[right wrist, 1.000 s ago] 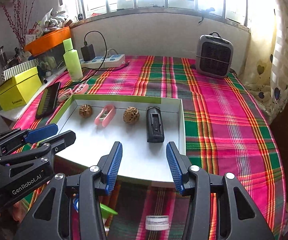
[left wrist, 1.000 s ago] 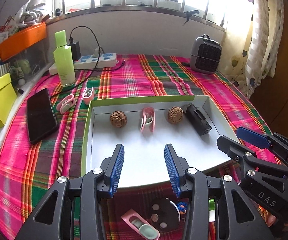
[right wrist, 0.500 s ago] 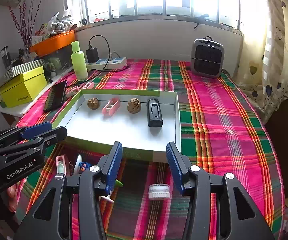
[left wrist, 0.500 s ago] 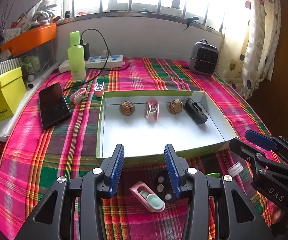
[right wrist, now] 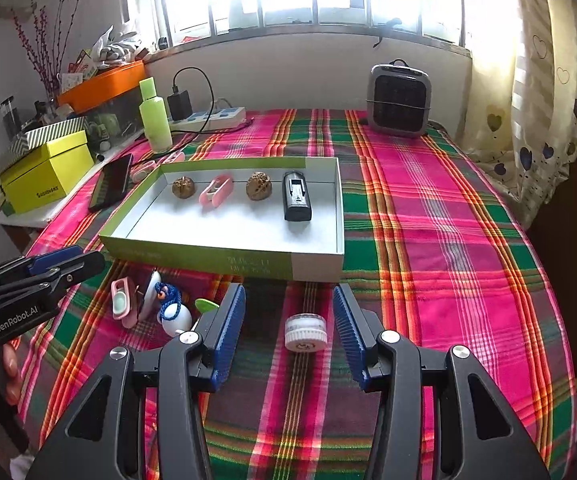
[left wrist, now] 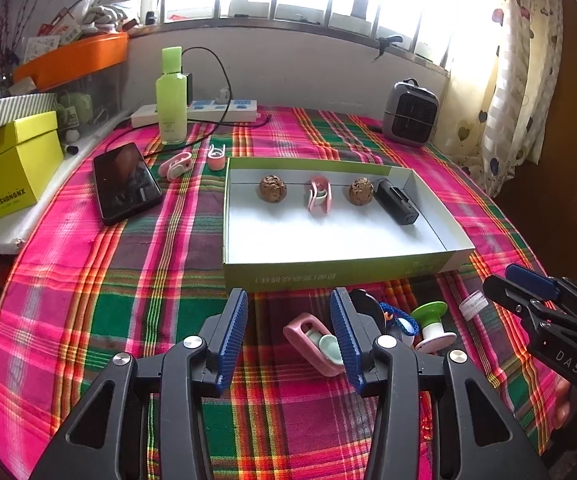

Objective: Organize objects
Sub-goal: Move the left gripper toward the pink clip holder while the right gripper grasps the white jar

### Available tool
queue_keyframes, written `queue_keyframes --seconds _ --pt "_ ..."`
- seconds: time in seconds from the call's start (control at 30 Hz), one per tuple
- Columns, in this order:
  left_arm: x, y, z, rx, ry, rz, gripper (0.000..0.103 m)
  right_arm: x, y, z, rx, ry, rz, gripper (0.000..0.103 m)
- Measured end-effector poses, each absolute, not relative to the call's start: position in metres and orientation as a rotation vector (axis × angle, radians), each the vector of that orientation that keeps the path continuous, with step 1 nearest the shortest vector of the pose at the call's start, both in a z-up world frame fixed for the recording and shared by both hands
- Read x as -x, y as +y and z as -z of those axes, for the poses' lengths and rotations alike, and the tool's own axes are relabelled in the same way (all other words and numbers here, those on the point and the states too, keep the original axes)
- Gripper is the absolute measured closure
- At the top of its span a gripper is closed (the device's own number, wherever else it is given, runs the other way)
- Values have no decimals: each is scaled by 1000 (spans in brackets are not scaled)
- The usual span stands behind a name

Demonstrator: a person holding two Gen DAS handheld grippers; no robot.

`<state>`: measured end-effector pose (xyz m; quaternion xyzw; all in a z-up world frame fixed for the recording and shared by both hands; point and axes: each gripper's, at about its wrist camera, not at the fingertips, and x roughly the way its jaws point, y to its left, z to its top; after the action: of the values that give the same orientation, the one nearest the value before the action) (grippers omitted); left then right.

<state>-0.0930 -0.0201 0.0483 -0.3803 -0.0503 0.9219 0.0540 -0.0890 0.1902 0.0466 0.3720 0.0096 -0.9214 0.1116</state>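
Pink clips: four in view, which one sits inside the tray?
The pink clip lying between the two walnuts, in the tray's back row. Two others lie beside the phone; the fourth is in front of the tray.

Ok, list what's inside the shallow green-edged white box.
Inside the shallow green-edged white box, in a row: brown walnut, pink clip, second walnut, black rectangular device. Nothing looks covered.

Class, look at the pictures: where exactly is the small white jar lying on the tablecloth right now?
In the right wrist view, the small white jar lies on the plaid cloth between the right gripper's open fingers, in front of the shallow box.
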Motion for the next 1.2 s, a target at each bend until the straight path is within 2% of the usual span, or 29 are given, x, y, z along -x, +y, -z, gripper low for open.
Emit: queue_keyframes --seconds 0.8,1.2 --pt "91 -13 -22 1234 -175 -2690 56 82 199 -24 -1173 -21 2661 56" --pt "94 -20 -21 1239 -197 -2697 55 97 197 -13 -1225 12 2661 56"
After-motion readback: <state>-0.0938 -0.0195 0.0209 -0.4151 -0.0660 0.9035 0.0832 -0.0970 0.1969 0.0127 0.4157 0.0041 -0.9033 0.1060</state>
